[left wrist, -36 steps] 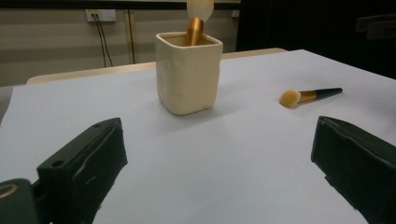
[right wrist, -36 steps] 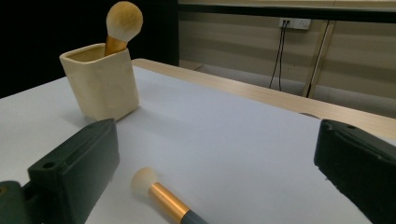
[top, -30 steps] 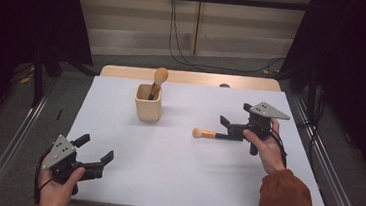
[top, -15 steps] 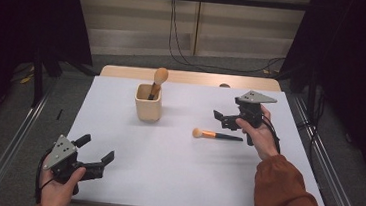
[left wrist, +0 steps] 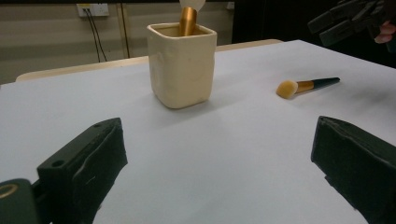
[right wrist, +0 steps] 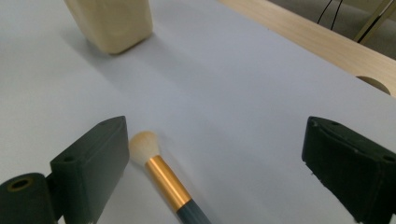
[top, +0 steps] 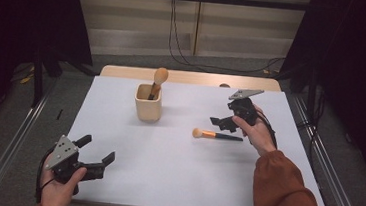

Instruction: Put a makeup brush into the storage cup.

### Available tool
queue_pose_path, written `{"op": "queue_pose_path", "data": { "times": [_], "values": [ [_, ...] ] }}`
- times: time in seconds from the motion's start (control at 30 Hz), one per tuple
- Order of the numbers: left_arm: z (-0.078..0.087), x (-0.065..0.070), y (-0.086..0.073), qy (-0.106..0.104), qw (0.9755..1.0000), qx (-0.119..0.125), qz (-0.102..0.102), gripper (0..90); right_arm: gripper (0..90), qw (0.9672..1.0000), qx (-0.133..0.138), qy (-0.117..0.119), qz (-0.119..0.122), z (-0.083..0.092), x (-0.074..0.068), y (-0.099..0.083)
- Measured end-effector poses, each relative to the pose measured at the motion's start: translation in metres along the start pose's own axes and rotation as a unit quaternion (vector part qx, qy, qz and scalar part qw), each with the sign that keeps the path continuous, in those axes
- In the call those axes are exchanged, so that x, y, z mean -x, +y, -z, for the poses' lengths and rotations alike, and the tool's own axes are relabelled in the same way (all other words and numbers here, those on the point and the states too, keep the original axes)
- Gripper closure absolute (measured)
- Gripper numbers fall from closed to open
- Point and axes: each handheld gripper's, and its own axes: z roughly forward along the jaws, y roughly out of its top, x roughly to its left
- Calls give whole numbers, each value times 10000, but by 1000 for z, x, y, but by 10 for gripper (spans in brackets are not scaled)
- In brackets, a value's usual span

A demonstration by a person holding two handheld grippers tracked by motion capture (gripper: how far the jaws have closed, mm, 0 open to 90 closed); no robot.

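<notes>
We hold a black two-jaw right gripper [top: 225, 121] at about 2 o'clock on the table, and its jaws stand wide apart with nothing pressed between them, though they have just been closing a little. Right under it lies a small makeup brush with a pale fluffy tip, a gold band and a dark handle [top: 217, 134]. It lies flat on the white table top [top: 176, 162], with its tip pointing to 9 o'clock. In the right gripper view the brush [right wrist: 163, 182] lies close beside one jaw, but we cannot tell if it touches. Our black left gripper [top: 97, 158] sits low at 7 o'clock, near the front edge of the table, and its jaws are wide apart and hold nothing. At about 11 o'clock stands a cream square cup [top: 148, 102], upright, with a second brush with a gold handle [top: 157, 80] leaning inside it. The cup is well apart from both grippers. There is a lot of bare white room in the middle of the table and along the left side. A light wooden strip [top: 188, 77] runs along the far edge at 12 o'clock. Metal rails [top: 12, 138] run beside the table on both sides. Past the table we see a grey floor [top: 124, 60], black cables [top: 176, 42] hanging down a pale wall, and dark curtains at 9 and 3 o'clock.
</notes>
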Motion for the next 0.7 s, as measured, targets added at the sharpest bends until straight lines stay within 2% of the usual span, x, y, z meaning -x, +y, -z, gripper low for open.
{"op": "queue_pose_path", "data": {
  "times": [0.1,0.13,0.27,0.37,0.43,0.53,0.7],
  "values": [
    [-1,-1,-1,-14,10000,-17,1,31,64,9995,-273,157,43,-4,0,1],
    [-1,-1,-1,-5,10000,-7,4,31,39,9985,-466,256,112,-5,-1,2],
    [-2,-1,-1,-3,10000,-26,-4,31,33,9952,-852,414,250,-6,-1,6],
    [-2,0,-1,-14,10000,-20,-20,31,38,9907,-1238,493,272,-8,2,9],
    [-3,0,-1,-29,10000,-7,-26,31,37,9881,-1365,654,267,-9,4,10],
    [-4,-1,-1,-55,10000,-58,-34,31,38,9843,-1581,694,370,-11,3,11],
    [-4,0,-1,-52,9999,-70,-56,31,39,9760,-1953,782,555,-16,3,11]
  ]
}}
